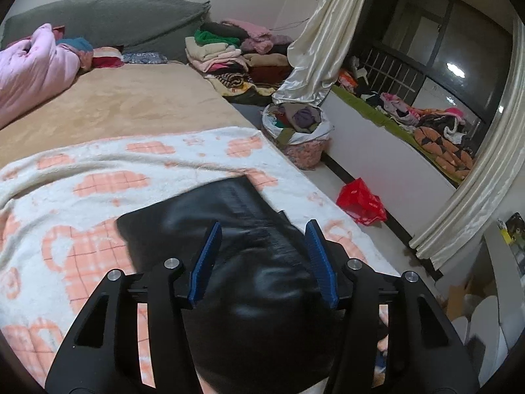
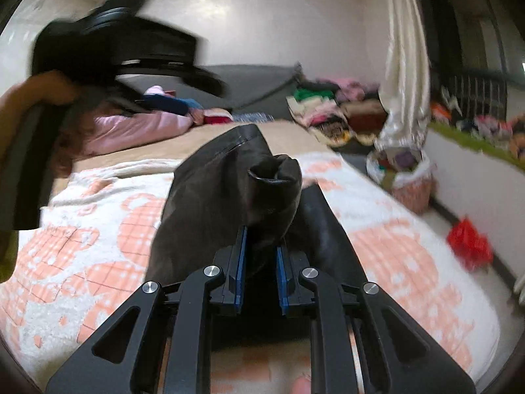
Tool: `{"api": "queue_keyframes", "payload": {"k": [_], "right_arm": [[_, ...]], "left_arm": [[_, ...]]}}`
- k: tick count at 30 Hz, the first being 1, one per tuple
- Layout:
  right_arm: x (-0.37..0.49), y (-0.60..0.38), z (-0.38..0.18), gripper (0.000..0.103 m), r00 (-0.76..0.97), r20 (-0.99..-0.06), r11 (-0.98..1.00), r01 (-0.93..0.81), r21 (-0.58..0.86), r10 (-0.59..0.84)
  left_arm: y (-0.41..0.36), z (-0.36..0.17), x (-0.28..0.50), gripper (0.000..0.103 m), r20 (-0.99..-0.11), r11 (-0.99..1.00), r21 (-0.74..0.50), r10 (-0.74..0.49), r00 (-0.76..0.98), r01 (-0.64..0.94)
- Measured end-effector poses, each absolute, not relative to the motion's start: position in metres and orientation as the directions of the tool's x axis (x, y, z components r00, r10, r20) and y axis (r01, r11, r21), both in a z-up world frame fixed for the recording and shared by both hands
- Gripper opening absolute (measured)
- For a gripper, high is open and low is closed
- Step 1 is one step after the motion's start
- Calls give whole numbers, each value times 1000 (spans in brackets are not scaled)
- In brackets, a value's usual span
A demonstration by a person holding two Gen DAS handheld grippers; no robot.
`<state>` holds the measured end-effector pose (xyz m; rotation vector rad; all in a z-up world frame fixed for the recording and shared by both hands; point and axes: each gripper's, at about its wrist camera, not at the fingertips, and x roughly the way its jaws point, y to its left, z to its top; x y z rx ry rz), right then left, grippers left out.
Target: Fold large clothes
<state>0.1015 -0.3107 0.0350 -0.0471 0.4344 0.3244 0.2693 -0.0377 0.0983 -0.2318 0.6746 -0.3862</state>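
A black leather-like garment (image 1: 210,226) lies on a white blanket with pink checked shapes (image 1: 98,170) spread over the bed. My left gripper (image 1: 264,229) is open, its blue pads (image 1: 205,262) spread apart above the garment, touching nothing I can see. My right gripper (image 2: 261,239) is shut on a raised bunch of the same black garment (image 2: 229,184), whose sleeve cuff (image 2: 272,174) stands up in front of the fingers. The left gripper and the hand holding it (image 2: 108,49) show blurred at the upper left of the right wrist view.
A tan bed sheet (image 1: 124,98) lies beyond the blanket. A pink quilt (image 1: 32,65) sits at the far left. Stacks of folded clothes (image 1: 229,52) stand at the bed's head. A laundry basket (image 1: 298,131), a red bag (image 1: 361,200) and curtains (image 1: 321,32) are on the right.
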Motion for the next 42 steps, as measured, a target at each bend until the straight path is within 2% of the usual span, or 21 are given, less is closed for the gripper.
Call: {"api": "queue_keyframes", "payload": {"k": [3, 8, 11, 12, 13, 14, 16, 19, 21, 23, 24, 26, 28, 30, 32, 34, 35, 38, 42], "right_arm": [[110, -332, 20, 15, 812, -485, 945, -295, 140, 325], [126, -362, -5, 15, 723, -564, 907, -221, 359, 400], [137, -368, -11, 21, 657, -589, 862, -200, 465, 470], [141, -369, -11, 34, 636, -598, 850, -186, 494, 487], [145, -367, -9, 52, 620, -600, 838, -188, 512, 505], [148, -366, -6, 59, 608, -596, 827, -198, 526, 525], [157, -360, 8, 88, 619, -588, 832, -214, 511, 520], [179, -354, 26, 93, 634, -607, 866, -230, 444, 480], [203, -349, 29, 91, 604, -649, 880, -221, 421, 463], [221, -344, 30, 43, 569, -675, 880, -237, 412, 469], [226, -337, 34, 24, 545, -667, 860, -284, 424, 508], [227, -328, 54, 21, 545, -651, 849, -369, 379, 528], [223, -336, 75, 20, 561, -579, 806, -426, 410, 591], [221, -350, 84, 20, 599, -546, 810, -421, 409, 586], [225, -364, 79, 20, 624, -541, 825, -390, 410, 564], [234, -378, 50, 20, 588, -575, 818, -335, 467, 569], [238, -382, 35, 20, 571, -601, 824, -302, 479, 559], [237, -389, 0, 21, 583, -649, 869, -256, 423, 488], [234, -388, -13, 27, 600, -666, 893, -232, 386, 444]], "left_arm": [[-28, 73, 270, 50, -604, 916, -330, -390, 695, 228], [-7, -4, 273, 50, -724, 924, -360, -364, 586, 130], [-8, -33, 271, 51, -755, 925, -364, -363, 546, 112], [-8, -35, 271, 51, -757, 929, -354, -351, 551, 105], [-6, -37, 271, 51, -756, 928, -360, -352, 553, 98], [-4, -37, 271, 50, -753, 923, -373, -359, 551, 91], [-4, -36, 271, 50, -752, 923, -372, -360, 553, 95], [-8, -32, 268, 50, -753, 927, -359, -355, 555, 106], [-9, -32, 267, 50, -751, 925, -364, -358, 555, 104], [-9, -31, 265, 50, -751, 927, -360, -356, 556, 106], [-9, -30, 266, 50, -749, 924, -367, -363, 555, 109], [-7, -23, 265, 51, -733, 916, -387, -374, 568, 104], [-3, -13, 261, 58, -707, 904, -414, -395, 586, 111], [-5, -9, 259, 64, -697, 897, -424, -410, 588, 124], [-8, -9, 258, 65, -693, 890, -436, -427, 581, 133], [-16, -17, 260, 73, -706, 886, -445, -436, 558, 130], [-20, -23, 260, 73, -714, 884, -449, -441, 544, 128], [-32, -39, 261, 81, -722, 865, -484, -480, 498, 133], [-39, -46, 260, 84, -718, 857, -499, -493, 491, 129]]}}
